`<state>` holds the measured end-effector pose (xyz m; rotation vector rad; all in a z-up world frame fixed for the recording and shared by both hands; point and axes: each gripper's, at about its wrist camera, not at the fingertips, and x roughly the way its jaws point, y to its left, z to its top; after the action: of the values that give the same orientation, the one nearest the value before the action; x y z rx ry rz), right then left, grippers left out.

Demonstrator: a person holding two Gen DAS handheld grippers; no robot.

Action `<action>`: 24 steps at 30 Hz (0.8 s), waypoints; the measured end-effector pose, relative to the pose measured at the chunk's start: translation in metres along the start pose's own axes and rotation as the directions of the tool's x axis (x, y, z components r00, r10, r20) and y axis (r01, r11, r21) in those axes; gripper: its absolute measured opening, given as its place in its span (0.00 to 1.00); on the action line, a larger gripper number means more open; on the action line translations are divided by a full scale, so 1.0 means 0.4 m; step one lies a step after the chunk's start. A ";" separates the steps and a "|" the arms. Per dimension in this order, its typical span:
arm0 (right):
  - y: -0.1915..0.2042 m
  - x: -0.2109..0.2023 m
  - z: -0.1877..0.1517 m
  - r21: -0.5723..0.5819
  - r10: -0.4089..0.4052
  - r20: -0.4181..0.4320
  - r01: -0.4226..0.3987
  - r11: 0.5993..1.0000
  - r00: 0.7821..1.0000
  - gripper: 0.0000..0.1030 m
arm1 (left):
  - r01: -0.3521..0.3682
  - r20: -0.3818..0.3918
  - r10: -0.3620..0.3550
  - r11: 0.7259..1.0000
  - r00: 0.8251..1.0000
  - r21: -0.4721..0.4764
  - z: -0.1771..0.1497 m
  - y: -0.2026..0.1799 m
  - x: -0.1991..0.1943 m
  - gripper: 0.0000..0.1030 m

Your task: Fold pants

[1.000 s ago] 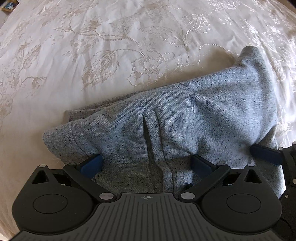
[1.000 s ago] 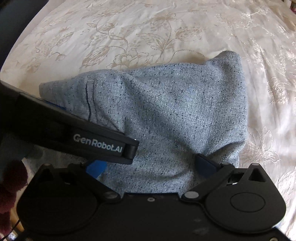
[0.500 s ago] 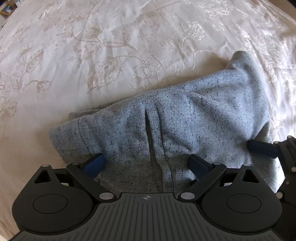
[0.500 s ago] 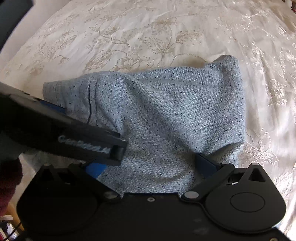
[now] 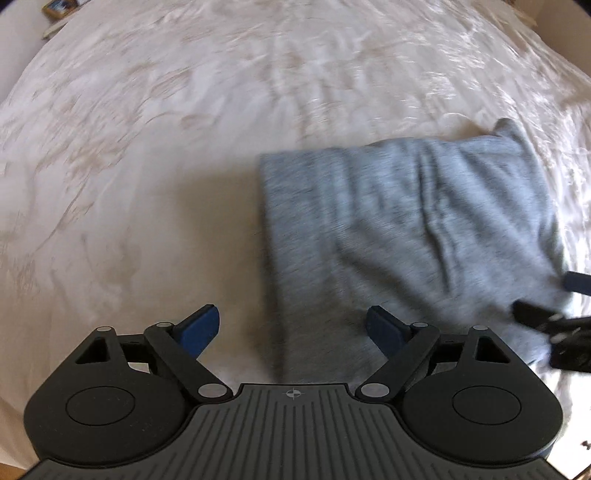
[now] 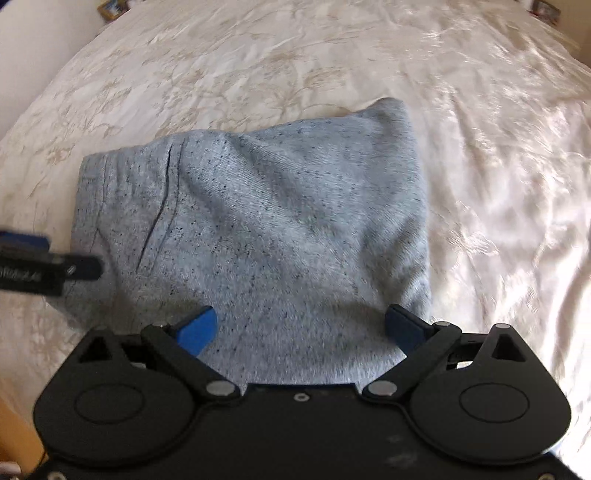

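Grey speckled pants [image 6: 277, 229] lie folded into a thick bundle on the cream bedspread [image 6: 480, 184]. In the left wrist view the pants [image 5: 406, 229] fill the right half. My left gripper [image 5: 293, 325] hovers over the bundle's left edge. Its jaws are closing but still wide, and the pads press on nothing. My right gripper [image 6: 301, 323] stands open above the near edge of the pants, one blue pad on each side of the cloth and neither pinching it. The left gripper [image 6: 48, 266] also shows blurred at the left, and the right gripper [image 5: 546, 317] at the right edge.
The flowered bedspread [image 5: 184, 147] stretches wide to the left and beyond the pants. Small picture frames [image 6: 110, 9] stand past the far edge of the bed. A strip of wood [image 6: 11, 424] shows at the bottom left.
My left gripper has swung left and lifted off the pants, so the bundle now sits to its right. The right gripper has risen a little. The left tool no longer crosses the right view.
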<state>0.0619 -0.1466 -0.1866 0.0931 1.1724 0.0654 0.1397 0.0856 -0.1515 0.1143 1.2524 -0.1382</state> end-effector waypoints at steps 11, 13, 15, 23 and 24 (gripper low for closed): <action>-0.097 -0.065 -0.014 0.166 -0.063 0.063 0.051 0.985 0.996 1.00 | 0.154 0.027 -0.154 0.988 0.988 -0.001 0.042 0.042 0.079 0.86; -0.114 -0.066 -0.011 0.154 -0.050 0.066 0.039 0.987 0.997 1.00 | 0.188 0.012 -0.188 0.982 0.982 -0.017 0.057 0.041 0.103 0.88; -0.134 -0.063 0.000 0.146 -0.037 0.071 0.026 0.989 0.997 1.00 | 0.213 -0.004 -0.213 0.977 0.977 -0.034 0.072 0.040 0.127 0.91; -0.224 0.033 0.068 0.156 0.121 0.006 -0.121 0.980 0.993 1.00 | 0.248 -0.004 -0.248 0.969 0.969 -0.021 0.088 0.017 0.156 0.97; -0.233 0.046 0.074 0.152 0.136 -0.006 -0.134 0.979 0.991 1.00 | 0.255 0.002 -0.255 0.966 0.967 -0.027 0.086 0.015 0.155 0.97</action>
<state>0.0967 -0.2387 -0.2022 0.3071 1.1855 0.0971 0.1919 0.0835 -0.1998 -0.0718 1.2671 -0.3438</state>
